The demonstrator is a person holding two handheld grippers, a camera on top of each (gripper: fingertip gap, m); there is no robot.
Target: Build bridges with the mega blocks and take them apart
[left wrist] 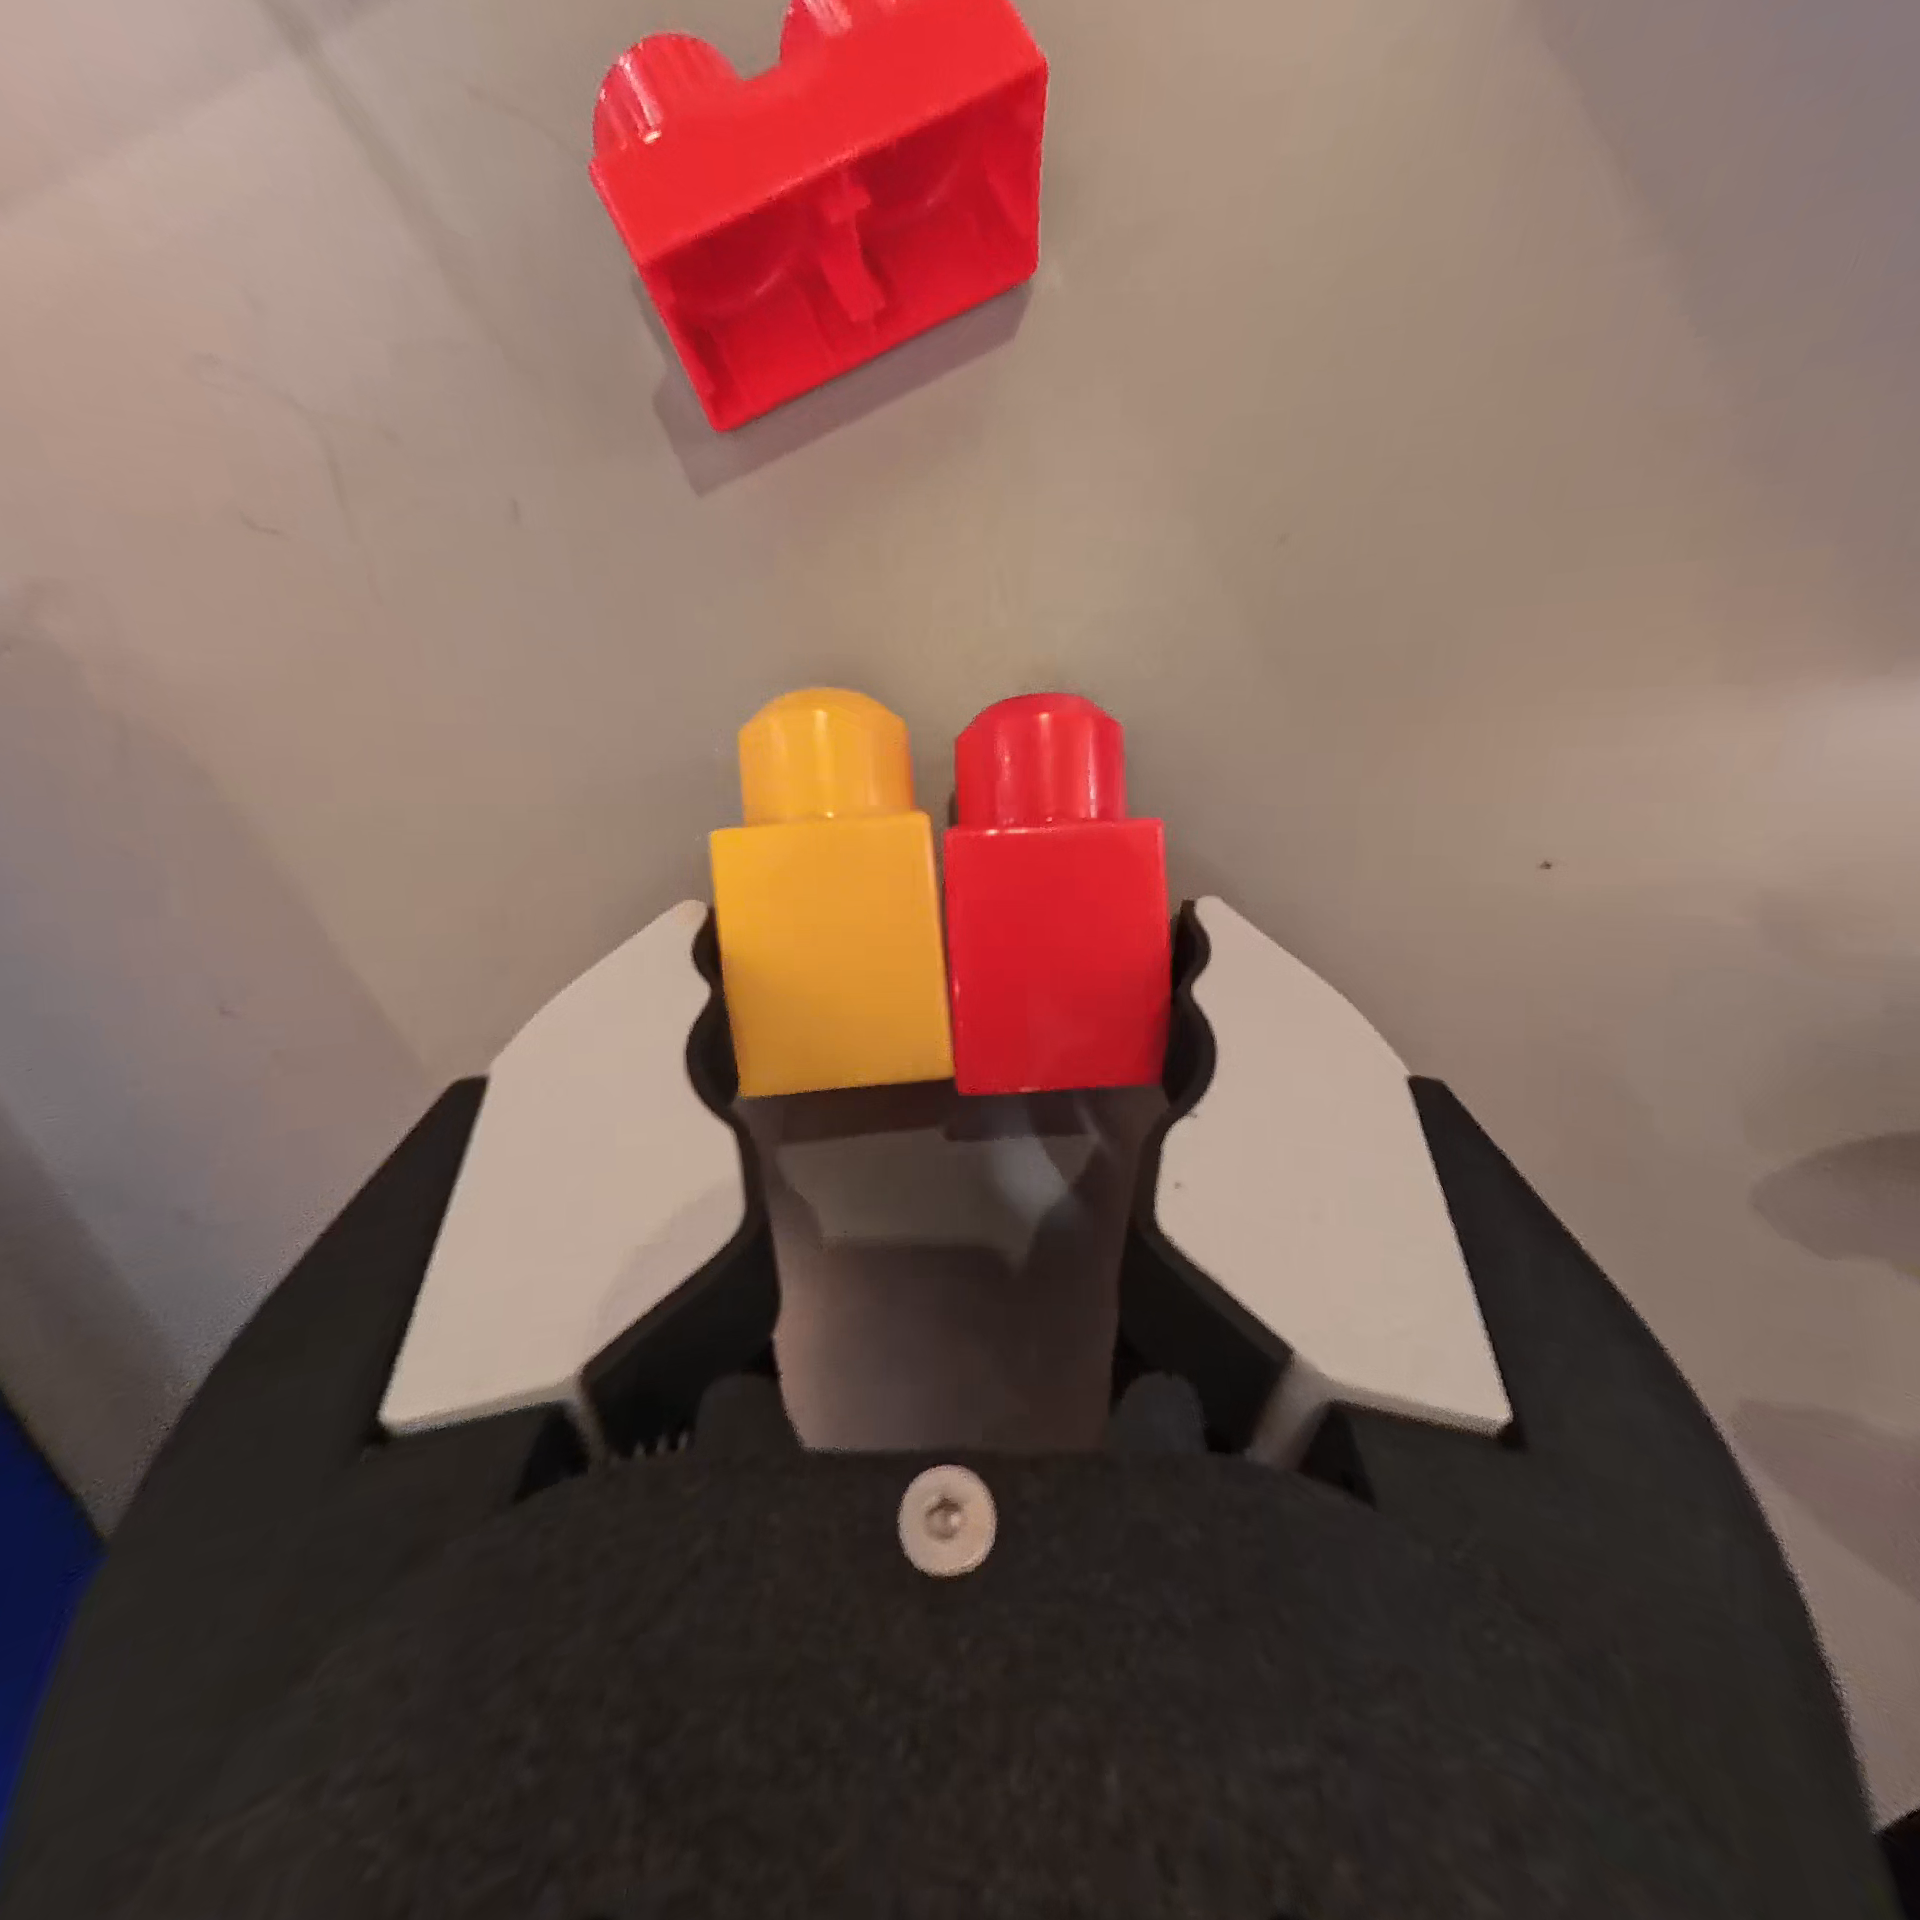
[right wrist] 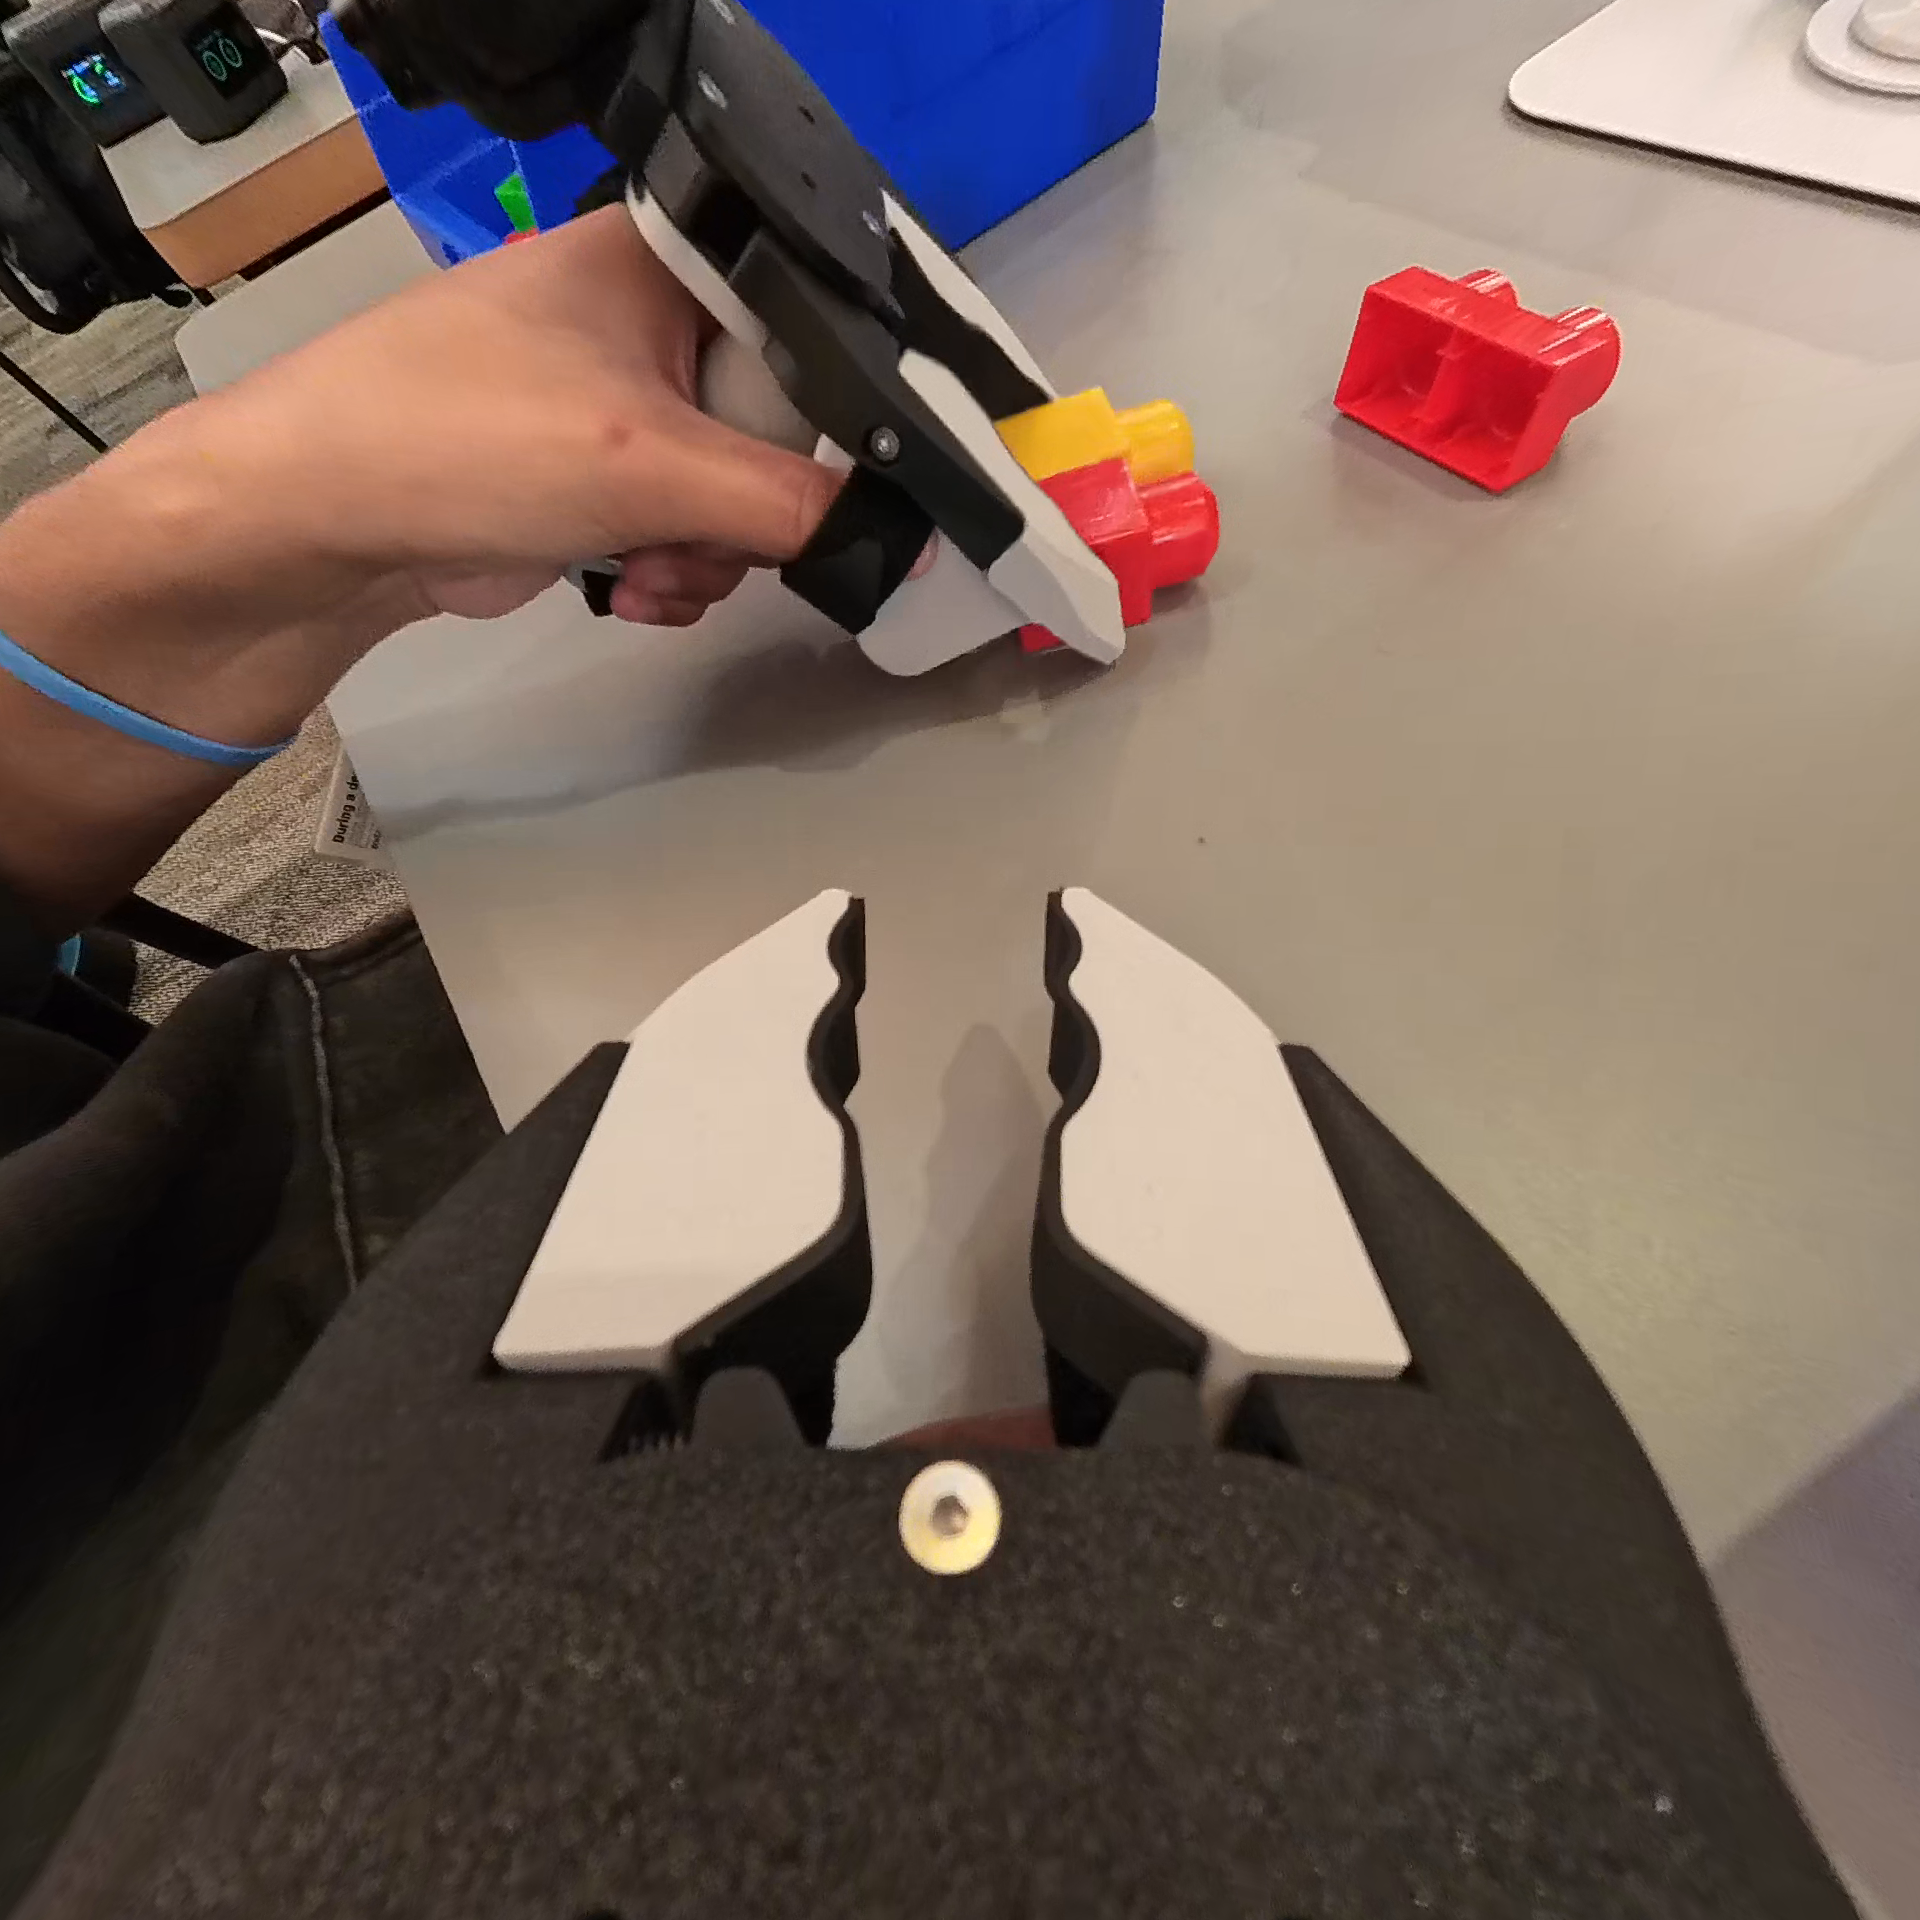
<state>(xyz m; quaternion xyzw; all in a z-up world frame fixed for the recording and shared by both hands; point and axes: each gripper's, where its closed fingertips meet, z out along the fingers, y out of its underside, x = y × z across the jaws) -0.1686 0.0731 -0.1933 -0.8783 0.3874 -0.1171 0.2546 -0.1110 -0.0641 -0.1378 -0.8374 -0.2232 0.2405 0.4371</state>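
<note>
The left tongs (left wrist: 940, 997) pinch the yellow block (left wrist: 831, 951) and red block (left wrist: 1055, 956) side by side, presumably as bridge piers, while the right tongs (right wrist: 954, 935) wait open and empty.

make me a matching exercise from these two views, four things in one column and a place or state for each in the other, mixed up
Things:
1. left gripper
2. right gripper
3. big red block
4. blue bin

Places or states:
A. lying on its side on the table, alone
B. open, with nothing between its fingers
C. at the far edge of the table
D. shut on a yellow block and a small red block, side by side

Pairs: 1-D, 2-B, 3-A, 4-C
</note>
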